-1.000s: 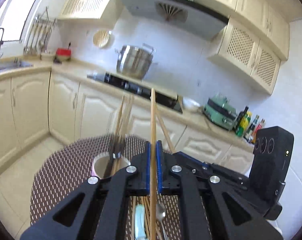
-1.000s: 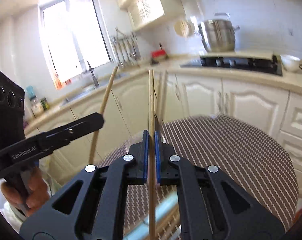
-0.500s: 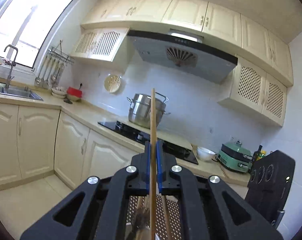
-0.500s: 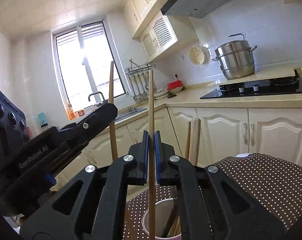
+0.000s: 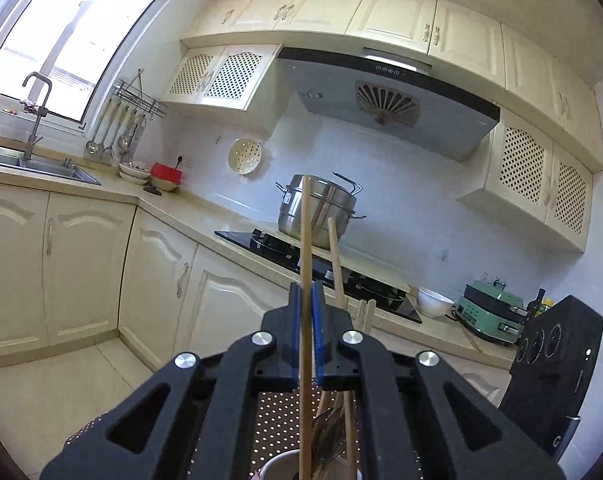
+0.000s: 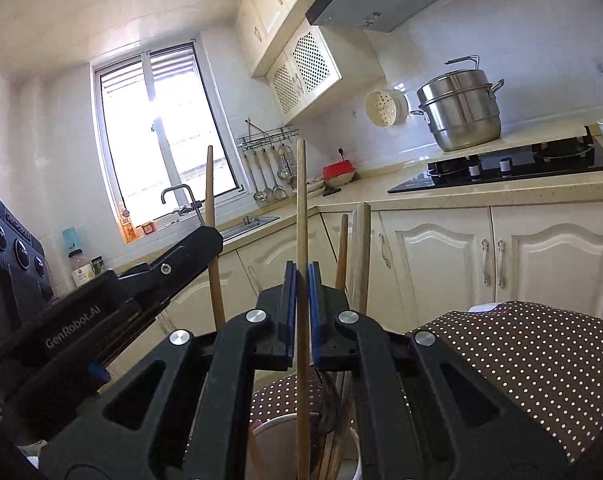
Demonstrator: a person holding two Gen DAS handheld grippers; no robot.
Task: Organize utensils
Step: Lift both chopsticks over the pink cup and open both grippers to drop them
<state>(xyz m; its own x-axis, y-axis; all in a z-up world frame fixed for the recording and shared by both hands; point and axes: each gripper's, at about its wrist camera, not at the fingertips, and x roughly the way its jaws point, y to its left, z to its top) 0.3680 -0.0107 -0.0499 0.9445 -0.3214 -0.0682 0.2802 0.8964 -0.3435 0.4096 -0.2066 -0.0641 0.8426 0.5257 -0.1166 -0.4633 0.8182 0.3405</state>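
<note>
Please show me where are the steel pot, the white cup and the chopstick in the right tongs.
steel pot (image 6: 461,114): right wrist view, its side wall.
white cup (image 6: 279,446): right wrist view, its front wall.
chopstick (image 6: 301,200): right wrist view, its upper shaft.

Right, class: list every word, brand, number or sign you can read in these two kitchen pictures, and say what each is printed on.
"GenRobot.AI": white letters on the side of the left gripper, seen from the right wrist view.
Raised lettering on the top edge of that gripper's camera box: too dim to read.
Control icons on the hood: too small.
Sticker on the steel pot: blurred.
Labels on the windowsill bottles: unreadable.
</note>
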